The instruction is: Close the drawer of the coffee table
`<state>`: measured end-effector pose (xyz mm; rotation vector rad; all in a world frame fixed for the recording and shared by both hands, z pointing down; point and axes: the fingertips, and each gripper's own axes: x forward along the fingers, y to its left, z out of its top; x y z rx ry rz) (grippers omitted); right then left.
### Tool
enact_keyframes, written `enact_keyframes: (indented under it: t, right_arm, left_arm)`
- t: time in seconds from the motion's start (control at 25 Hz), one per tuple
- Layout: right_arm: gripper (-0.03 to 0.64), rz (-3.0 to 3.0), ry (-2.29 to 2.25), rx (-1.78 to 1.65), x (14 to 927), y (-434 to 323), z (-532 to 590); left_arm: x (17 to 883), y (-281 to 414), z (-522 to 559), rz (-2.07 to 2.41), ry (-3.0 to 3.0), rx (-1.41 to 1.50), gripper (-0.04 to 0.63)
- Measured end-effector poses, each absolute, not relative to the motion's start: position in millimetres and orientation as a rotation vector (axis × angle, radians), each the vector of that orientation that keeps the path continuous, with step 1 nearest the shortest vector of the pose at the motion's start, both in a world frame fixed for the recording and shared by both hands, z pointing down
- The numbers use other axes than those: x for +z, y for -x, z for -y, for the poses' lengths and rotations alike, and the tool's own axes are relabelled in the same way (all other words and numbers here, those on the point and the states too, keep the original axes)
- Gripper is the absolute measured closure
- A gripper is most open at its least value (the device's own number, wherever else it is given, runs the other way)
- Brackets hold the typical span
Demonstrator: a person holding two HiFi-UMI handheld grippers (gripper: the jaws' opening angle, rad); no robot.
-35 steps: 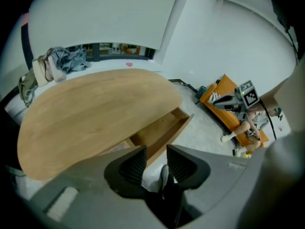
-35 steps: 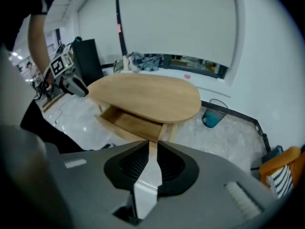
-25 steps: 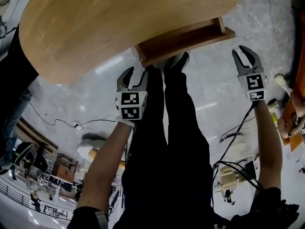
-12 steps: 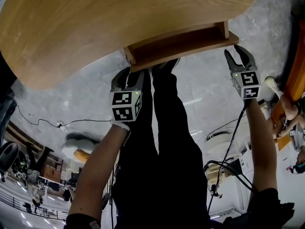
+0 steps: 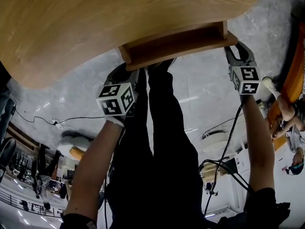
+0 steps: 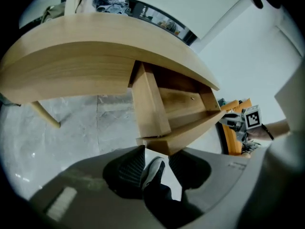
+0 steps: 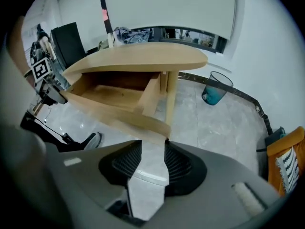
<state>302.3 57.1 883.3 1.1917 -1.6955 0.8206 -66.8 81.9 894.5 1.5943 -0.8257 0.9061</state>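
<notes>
Directly ahead of left tool: near front corner of drawer, pulled well out from under bench. Tips just short of front panel or touching it; contact not confirmed. Jaws moderately apart, nothing gripped. Only a shoe and floor visible through gap.

Ahead of right tool: opposite end of same front panel, its edge level with jaw tips. Jaws set to a narrow gap, nothing between them but floor.

Handling, as judged: rigid wooden box, light when bare, sliding in under bench top. No handle visible. No grip required. Push flat against front panel with both tools, one near each end, pressing evenly to prevent racking or jamming. Smooth finished wood, so expect tips to skate if angled; keep square to panel. Slender legs under bench; apply pressure gradually to avoid shoving whole bench.

Contents: drawer interior bare as far as visible, apart from one small dark speck on its bottom panel, far side from left tool. Ahead and right of right tool: blue-green bin on floor, contents not discernible.
</notes>
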Motion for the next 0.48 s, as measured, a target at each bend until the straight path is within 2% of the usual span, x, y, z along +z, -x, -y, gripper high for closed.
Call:
enact_keyframes:
  t: [0.48]
  right_arm:
    - [0.466,1.708,-1.299,0.893,877.7,-302.7,-38.6]
  left_arm:
    - [891.1,68.1,-62.0,0.891,-1.596,0.806,0.437]
